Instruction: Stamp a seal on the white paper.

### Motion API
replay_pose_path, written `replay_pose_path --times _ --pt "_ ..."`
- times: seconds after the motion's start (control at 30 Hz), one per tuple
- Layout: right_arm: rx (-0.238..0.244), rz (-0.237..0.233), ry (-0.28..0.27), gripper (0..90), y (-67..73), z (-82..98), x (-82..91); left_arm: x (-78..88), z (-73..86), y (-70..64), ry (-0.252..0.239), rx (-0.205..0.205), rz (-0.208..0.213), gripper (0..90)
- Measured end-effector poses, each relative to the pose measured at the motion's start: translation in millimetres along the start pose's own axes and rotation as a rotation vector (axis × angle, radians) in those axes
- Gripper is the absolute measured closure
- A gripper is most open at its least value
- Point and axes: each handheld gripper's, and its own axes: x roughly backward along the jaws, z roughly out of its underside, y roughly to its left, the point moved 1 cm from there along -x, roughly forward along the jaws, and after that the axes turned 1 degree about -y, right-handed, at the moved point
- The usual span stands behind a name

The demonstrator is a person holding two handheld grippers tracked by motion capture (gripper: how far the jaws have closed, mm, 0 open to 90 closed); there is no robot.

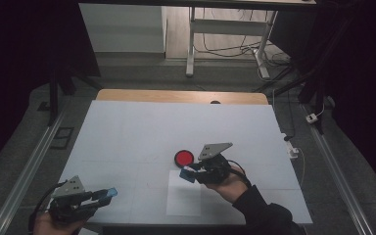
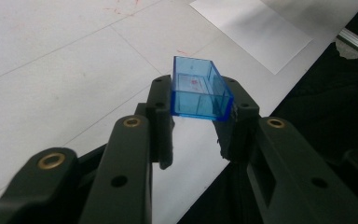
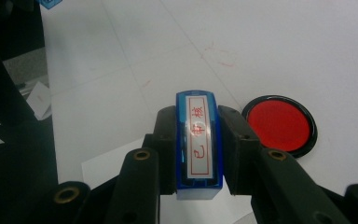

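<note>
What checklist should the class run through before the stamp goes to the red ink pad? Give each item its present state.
1. Cap off the stamp: ok. The left gripper holds the clear blue cap, apart from the stamp.
2. Stamp gripped firmly: ok. The right gripper is shut on the blue stamp, jaws on both its sides.
3. Ink pad uncovered: ok. The red ink pad lies open on the table.
4. Stamp face pointing down at the pad: cannot tell; the face is hidden.
5. Paper ready: ok. The white sheet lies flat below the stamp.
6. Left gripper out of the way: ok, at the table's near left.
</note>
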Motion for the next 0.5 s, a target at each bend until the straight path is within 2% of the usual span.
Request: replay_pose_path --times 0.5 --pt "0.025 -0.017 0.031 69.8 11.3 5.4 -7.6 0.1 0.1 0.6 -0.001 0.004 0.002 68.6"
